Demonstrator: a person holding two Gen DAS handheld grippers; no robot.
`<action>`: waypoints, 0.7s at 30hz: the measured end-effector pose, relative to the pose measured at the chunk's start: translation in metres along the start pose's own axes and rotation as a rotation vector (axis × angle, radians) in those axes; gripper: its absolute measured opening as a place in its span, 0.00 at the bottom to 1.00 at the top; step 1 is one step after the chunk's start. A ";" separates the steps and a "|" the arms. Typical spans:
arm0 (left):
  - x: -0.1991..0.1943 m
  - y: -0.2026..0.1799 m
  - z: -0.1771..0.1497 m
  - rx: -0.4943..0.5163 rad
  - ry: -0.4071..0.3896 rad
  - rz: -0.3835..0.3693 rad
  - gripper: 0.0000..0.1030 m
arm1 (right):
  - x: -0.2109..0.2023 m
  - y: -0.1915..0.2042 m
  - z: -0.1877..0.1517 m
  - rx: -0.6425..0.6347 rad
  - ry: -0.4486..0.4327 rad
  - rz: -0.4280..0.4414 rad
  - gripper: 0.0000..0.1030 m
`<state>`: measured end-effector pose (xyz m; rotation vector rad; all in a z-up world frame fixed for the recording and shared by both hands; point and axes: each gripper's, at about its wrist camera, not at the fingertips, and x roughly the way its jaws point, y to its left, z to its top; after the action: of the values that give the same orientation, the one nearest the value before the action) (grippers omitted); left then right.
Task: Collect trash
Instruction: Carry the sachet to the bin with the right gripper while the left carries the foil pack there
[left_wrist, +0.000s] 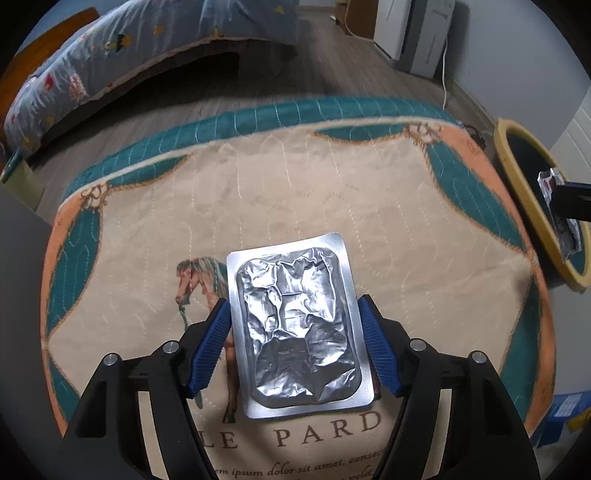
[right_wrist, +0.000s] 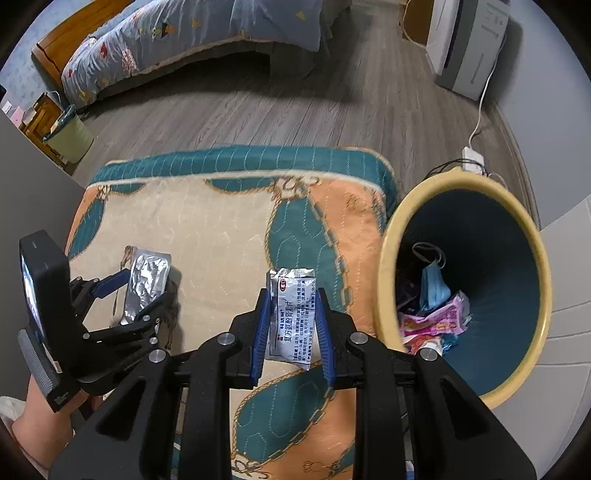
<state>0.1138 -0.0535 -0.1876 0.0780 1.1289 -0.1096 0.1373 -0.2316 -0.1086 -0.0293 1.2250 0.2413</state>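
A crumpled silver foil blister pack lies on the quilted horse-print cushion. My left gripper straddles it, and its blue pads touch both long edges. From the right wrist view the same pack sits inside the left gripper. My right gripper is shut on a white medicine sachet, held upright above the cushion. It sits just left of the yellow-rimmed bin. That sachet also shows at the left wrist view's right edge, over the bin.
The bin holds a blue face mask and pink wrappers. A bed with a blue quilt stands across the wooden floor. A small green bin, a white appliance and a power strip stand around. A forearm holds the left gripper.
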 end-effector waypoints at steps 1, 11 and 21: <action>-0.003 -0.001 0.002 -0.002 -0.011 -0.006 0.68 | -0.005 -0.004 0.002 0.003 -0.013 -0.004 0.23; -0.029 -0.027 0.013 0.050 -0.099 -0.064 0.68 | -0.053 -0.104 0.010 0.126 -0.135 -0.138 0.23; -0.058 -0.118 0.020 0.283 -0.193 -0.128 0.68 | -0.043 -0.188 -0.019 0.302 -0.098 -0.149 0.23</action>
<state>0.0924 -0.1697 -0.1270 0.2420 0.9195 -0.3836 0.1438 -0.4246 -0.0949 0.1505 1.1445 -0.0728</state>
